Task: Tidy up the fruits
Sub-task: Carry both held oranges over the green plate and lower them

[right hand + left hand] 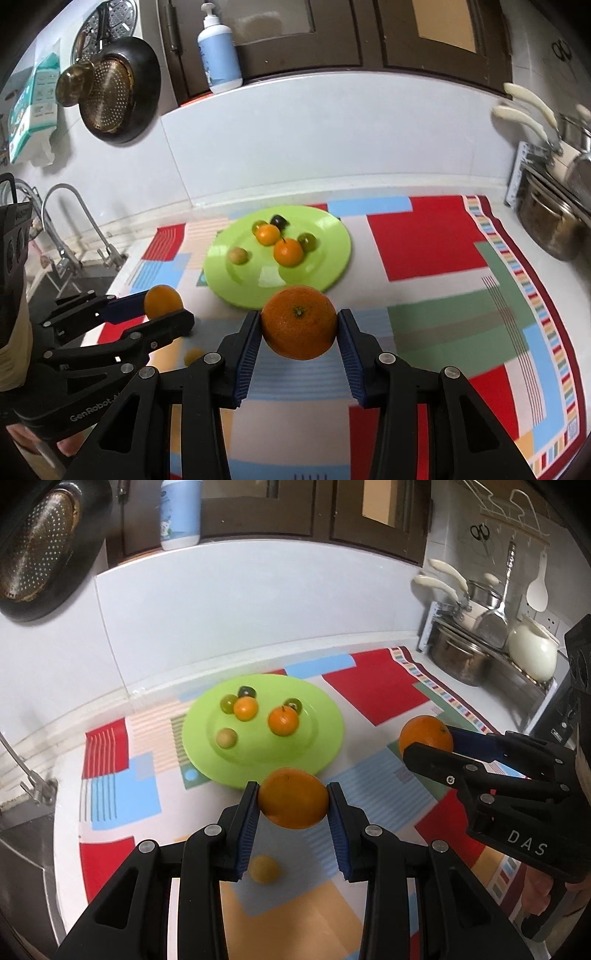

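Note:
My left gripper [292,805] is shut on an orange [293,798] and holds it above the mat, just in front of the green plate [325,734]. My right gripper [300,332] is shut on a larger orange [300,322] with its stem mark facing me, also just short of the green plate [332,266]. Each gripper shows in the other's view: the right one [428,744] and the left one [166,308]. The plate holds two small oranges [283,720], green and dark grapes and a pale round fruit [226,737]. A small yellow fruit [263,869] lies on the mat under my left gripper.
A colourful patchwork mat [424,236] covers the counter. A sink with a tap [66,221] lies to the left. Pots and pans [461,653] stand on a rack at the right. A pump bottle [218,55] stands on the ledge behind, and a strainer [110,92] hangs on the wall.

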Demonstrator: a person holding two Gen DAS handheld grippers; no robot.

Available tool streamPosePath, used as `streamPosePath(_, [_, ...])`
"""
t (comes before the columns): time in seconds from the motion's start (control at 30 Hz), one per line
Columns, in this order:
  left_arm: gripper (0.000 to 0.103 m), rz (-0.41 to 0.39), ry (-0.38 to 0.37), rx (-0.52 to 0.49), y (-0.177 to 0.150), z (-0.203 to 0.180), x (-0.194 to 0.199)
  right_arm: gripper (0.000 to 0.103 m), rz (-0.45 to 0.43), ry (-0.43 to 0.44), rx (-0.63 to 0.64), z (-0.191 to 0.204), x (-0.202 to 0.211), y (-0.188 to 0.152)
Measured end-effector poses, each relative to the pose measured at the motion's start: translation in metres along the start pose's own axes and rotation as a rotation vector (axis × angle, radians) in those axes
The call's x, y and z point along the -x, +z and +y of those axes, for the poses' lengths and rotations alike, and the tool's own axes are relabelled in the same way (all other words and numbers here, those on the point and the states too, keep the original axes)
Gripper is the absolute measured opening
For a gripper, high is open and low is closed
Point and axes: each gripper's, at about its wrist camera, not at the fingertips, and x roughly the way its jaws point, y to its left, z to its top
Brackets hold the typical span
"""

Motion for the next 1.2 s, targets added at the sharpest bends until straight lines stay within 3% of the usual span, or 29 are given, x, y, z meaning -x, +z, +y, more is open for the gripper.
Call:
streamPosePath(0.6, [0.036,-0.032,0.025,0.007,0.042,0.042,-0.021,0.043,-0.013,0.036,0.068,0.02,-0.044,0.055])
streamPosePath(1.2, [0.036,0.018,0.022,-0.001,0.069,0.072,-0.091,0.043,0.036,0.053,0.083,0.014,-0.116,0.087])
